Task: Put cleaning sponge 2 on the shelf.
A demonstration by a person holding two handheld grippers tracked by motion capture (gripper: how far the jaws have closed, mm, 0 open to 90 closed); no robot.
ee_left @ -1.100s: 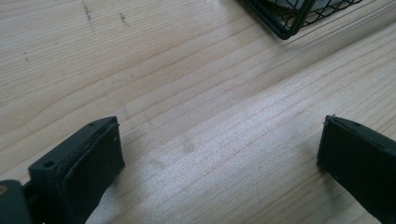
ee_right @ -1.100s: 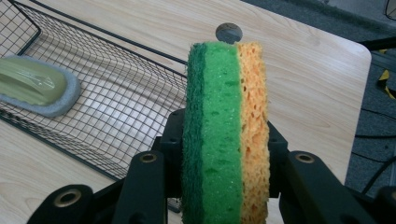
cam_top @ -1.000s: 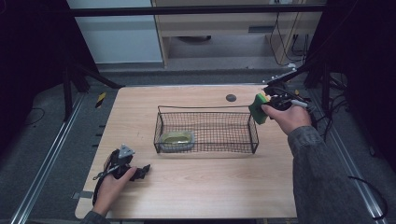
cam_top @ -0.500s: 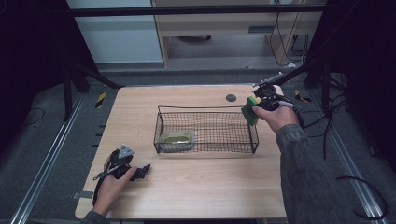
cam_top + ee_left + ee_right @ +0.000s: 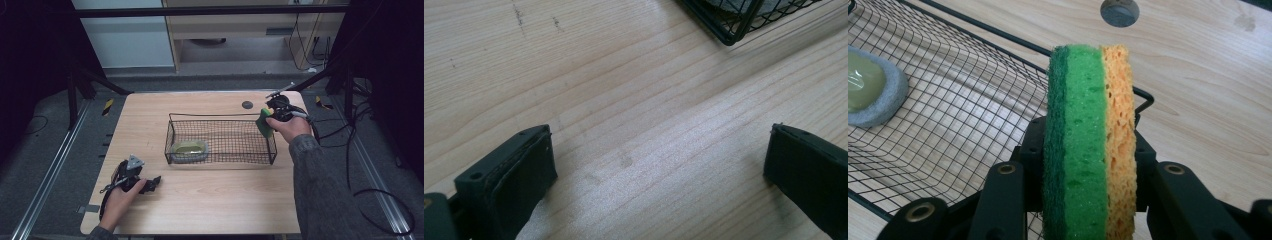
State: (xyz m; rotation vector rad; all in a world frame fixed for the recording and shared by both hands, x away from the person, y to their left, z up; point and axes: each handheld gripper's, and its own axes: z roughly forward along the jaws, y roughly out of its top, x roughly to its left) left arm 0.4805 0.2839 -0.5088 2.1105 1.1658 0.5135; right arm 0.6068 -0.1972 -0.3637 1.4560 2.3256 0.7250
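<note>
A sponge [image 5: 1090, 145] is seen in three layers: dark green, bright green and orange-yellow. The basket [image 5: 948, 125] is made of black wire mesh. A grey-rimmed, olive-green pad [image 5: 870, 87] lies inside. Pale wood grain marks the worktop [image 5: 634, 125].

Grey floor [image 5: 45, 150], pale wall panel [image 5: 125, 40], wooden cabinet [image 5: 240, 25], dark surroundings

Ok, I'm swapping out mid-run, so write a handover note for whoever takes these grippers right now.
Right hand-held gripper: shut on the green and yellow sponge, held on edge at the wire basket's right end.
Left hand-held gripper: open, holding nothing, low over the wooden table.
Done: a grey-rimmed scrubber pad already lies in the basket.
Left: probably lower the sponge into the basket and release.
</note>
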